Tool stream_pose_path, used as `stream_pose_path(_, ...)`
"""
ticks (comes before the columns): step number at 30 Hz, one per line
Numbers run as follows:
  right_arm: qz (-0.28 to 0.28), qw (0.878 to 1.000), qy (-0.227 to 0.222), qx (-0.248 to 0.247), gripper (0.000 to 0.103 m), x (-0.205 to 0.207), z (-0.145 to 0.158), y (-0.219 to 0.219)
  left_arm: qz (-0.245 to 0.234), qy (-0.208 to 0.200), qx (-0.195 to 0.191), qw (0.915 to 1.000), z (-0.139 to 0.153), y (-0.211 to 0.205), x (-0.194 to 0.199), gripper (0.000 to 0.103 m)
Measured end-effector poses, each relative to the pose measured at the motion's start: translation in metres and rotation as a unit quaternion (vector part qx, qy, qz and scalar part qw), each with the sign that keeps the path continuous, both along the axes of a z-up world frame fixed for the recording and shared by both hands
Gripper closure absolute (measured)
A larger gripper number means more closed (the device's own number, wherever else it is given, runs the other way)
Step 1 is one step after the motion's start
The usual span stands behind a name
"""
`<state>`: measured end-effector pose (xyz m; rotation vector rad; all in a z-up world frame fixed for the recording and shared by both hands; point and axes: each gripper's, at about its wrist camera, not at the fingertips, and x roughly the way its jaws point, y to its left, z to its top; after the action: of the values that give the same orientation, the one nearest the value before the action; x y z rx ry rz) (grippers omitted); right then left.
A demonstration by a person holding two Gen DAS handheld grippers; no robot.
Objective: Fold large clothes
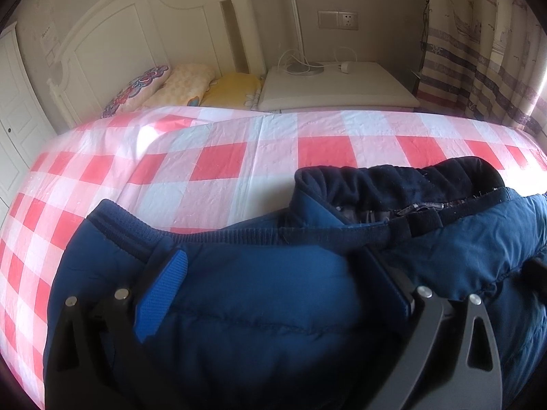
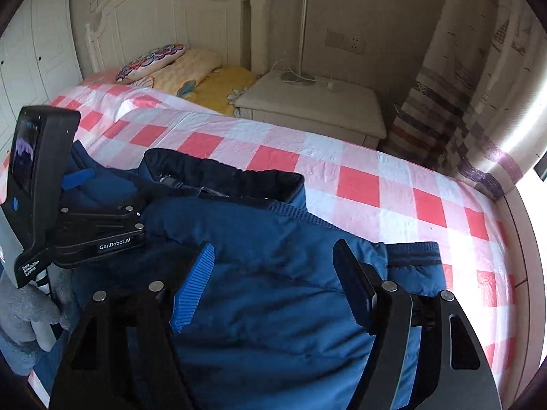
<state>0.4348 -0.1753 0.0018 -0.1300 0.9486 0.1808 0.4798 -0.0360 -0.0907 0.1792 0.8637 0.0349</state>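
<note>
A dark blue padded jacket (image 1: 273, 324) lies folded on the near side of the bed, its black fleece-lined collar (image 1: 393, 177) toward the far side. A ribbed cuff (image 1: 116, 222) points left. My left gripper (image 1: 273, 256) hangs over the jacket with its jaws wide apart. The blue pad (image 1: 164, 294) shows its whole face and the fabric lies under it. In the right wrist view my right gripper (image 2: 273, 246) stands open above the jacket (image 2: 266, 307), with nothing pinched between its fingers. The left gripper (image 2: 102, 191) shows at the left, held by a grey-gloved hand (image 2: 27, 307).
The bed has a red, pink and white checked cover (image 1: 239, 164). Pillows (image 1: 177, 85) lie by the white headboard (image 1: 143, 34). A white nightstand (image 1: 335, 82) with cables stands beyond the bed, and a striped curtain (image 1: 485, 51) hangs at the right. White wardrobe doors (image 2: 30, 51) stand at the left.
</note>
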Motion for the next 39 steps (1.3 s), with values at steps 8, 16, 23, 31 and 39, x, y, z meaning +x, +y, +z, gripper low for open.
stream_pose_path(8, -0.007, 0.999, 0.040, 0.011, 0.029, 0.010, -0.037, 0.000, -0.001, 0.003, -0.006, 1.0000, 0.001, 0.002, 0.001, 0.003)
stream_pose_path(16, -0.010, 0.999, 0.028, 0.023, 0.029, 0.005, -0.036, -0.003, -0.005, -0.005, -0.107, 0.9942, 0.050, 0.075, -0.022, 0.011)
stream_pose_path(23, -0.010, 0.999, 0.029, 0.034, 0.028, 0.007, -0.036, -0.006, 0.058, 0.057, -0.131, 0.9880, 0.006, 0.142, -0.006, 0.010)
stream_pose_path(31, -0.076, 0.994, -0.036, 0.071, 0.028, -0.015, 0.002, -0.059, 0.064, 0.047, -0.081, 0.9935, 0.005, 0.130, -0.009, 0.008)
stream_pose_path(39, -0.113, 0.989, 0.025, 0.088, 0.023, -0.008, -0.039, -0.107, 0.071, 0.050, -0.097, 0.9915, 0.004, 0.134, -0.008, 0.007)
